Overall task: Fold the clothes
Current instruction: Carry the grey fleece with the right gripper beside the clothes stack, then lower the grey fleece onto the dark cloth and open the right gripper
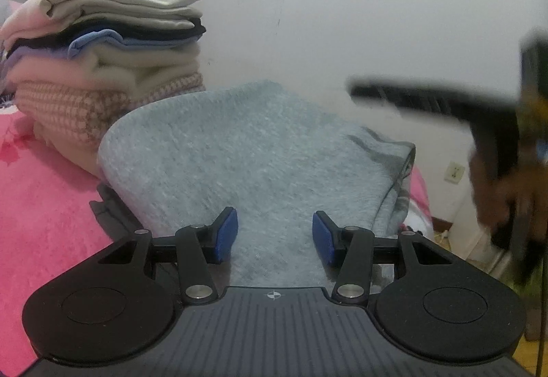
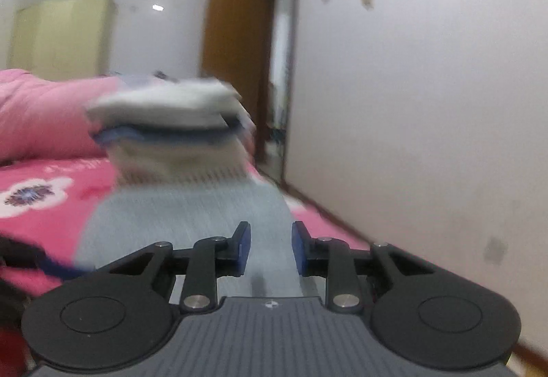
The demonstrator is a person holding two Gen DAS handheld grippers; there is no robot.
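A folded grey garment (image 1: 239, 154) lies on the pink bedspread (image 1: 41, 198) right in front of my left gripper (image 1: 274, 234). The left gripper's blue pads stand apart, the grey fabric showing flat between and beyond them, not pinched. In the right wrist view the same grey garment (image 2: 191, 216) is blurred under my right gripper (image 2: 270, 248), whose pads leave a narrow gap with nothing pressed between them. A hand (image 1: 513, 198) with the blurred right gripper hovers at the garment's right end.
A tall stack of folded clothes (image 1: 102, 51) stands just behind the grey garment, also blurred in the right wrist view (image 2: 171, 123). A white wall (image 1: 376, 17) runs close along the bed. A brown door (image 2: 236, 51) and a pale wardrobe (image 2: 58, 34) are farther off.
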